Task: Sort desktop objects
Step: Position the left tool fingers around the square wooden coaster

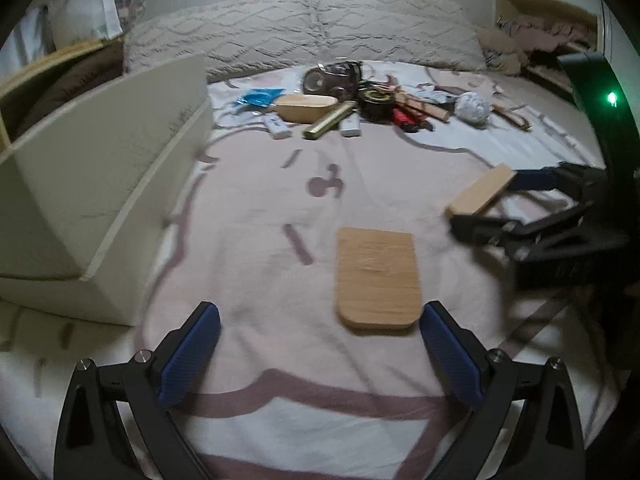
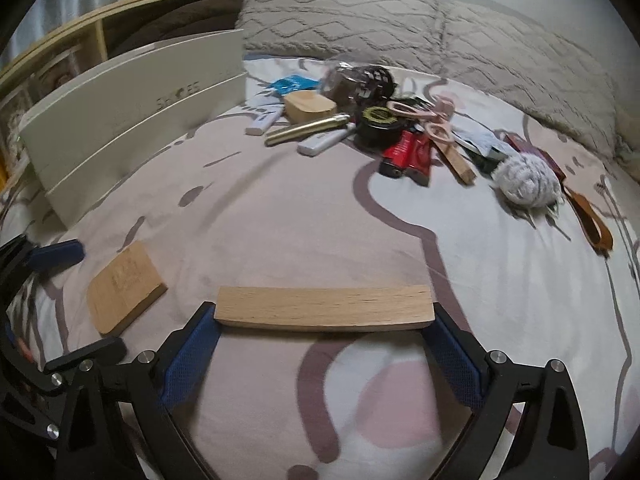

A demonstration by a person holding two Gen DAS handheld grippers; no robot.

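Observation:
My right gripper (image 2: 324, 332) is shut on a long wooden block (image 2: 324, 306), held crosswise between its blue pads just above the bedspread; the block also shows in the left wrist view (image 1: 482, 194). A flat wooden board (image 1: 378, 280) lies on the bedspread, right of centre between my left gripper's fingers; it also shows in the right wrist view (image 2: 126, 286). My left gripper (image 1: 320, 344) is open and empty, low over the bedspread just short of the board. A pile of small objects (image 1: 360, 106) lies further back.
A white shoe box (image 1: 100, 168) stands open at the left, also seen in the right wrist view (image 2: 136, 120). The pile holds a wooden case (image 2: 310, 106), a brass tube (image 2: 306, 130), white remotes, a black tin (image 2: 376, 122), red packets and a grey yarn ball (image 2: 528, 180). Pillows (image 1: 304, 28) line the back.

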